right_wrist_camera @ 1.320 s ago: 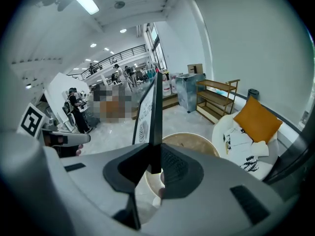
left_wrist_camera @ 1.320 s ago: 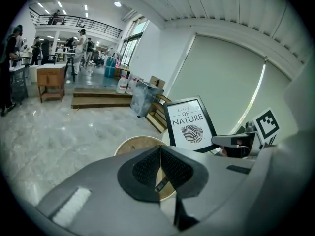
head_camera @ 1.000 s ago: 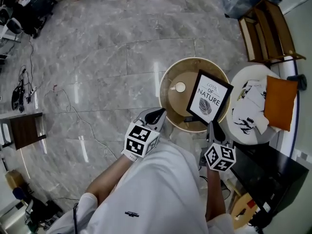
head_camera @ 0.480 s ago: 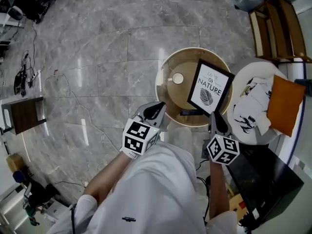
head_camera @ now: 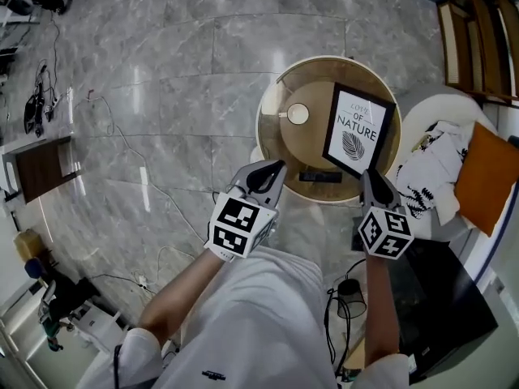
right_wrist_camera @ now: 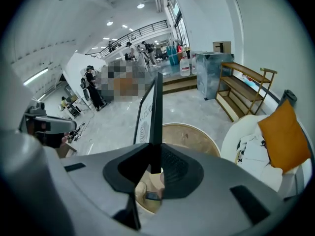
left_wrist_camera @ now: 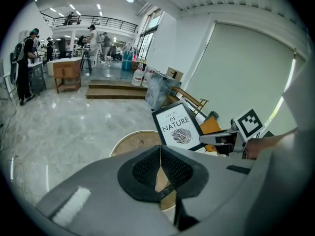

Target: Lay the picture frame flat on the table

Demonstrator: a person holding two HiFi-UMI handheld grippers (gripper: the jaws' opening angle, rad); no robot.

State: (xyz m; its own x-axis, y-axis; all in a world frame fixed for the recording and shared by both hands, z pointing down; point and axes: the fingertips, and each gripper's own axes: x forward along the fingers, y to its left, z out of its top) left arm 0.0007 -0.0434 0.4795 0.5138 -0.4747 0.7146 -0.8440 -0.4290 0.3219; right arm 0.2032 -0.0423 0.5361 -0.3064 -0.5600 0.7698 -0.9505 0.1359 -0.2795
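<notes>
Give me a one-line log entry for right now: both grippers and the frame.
left gripper: shut, empty | right gripper: shut on picture frame edge | frame: upright over round table, not yet flat

A grey marble floor (head_camera: 162, 96) is seen, crossed by thin cables (head_camera: 122, 148). A dark wooden side table (head_camera: 40, 168) is set at the left of the head view. An orange cushion (head_camera: 489, 181) is propped on a white armchair (head_camera: 430, 120), with a black-patterned cloth (head_camera: 434, 164) spread just beside it. A wooden shelf (head_camera: 478, 39) is placed near the armchair. A white cup (head_camera: 298, 113) and a small dark flat object (head_camera: 314, 177) are seen near each other.
</notes>
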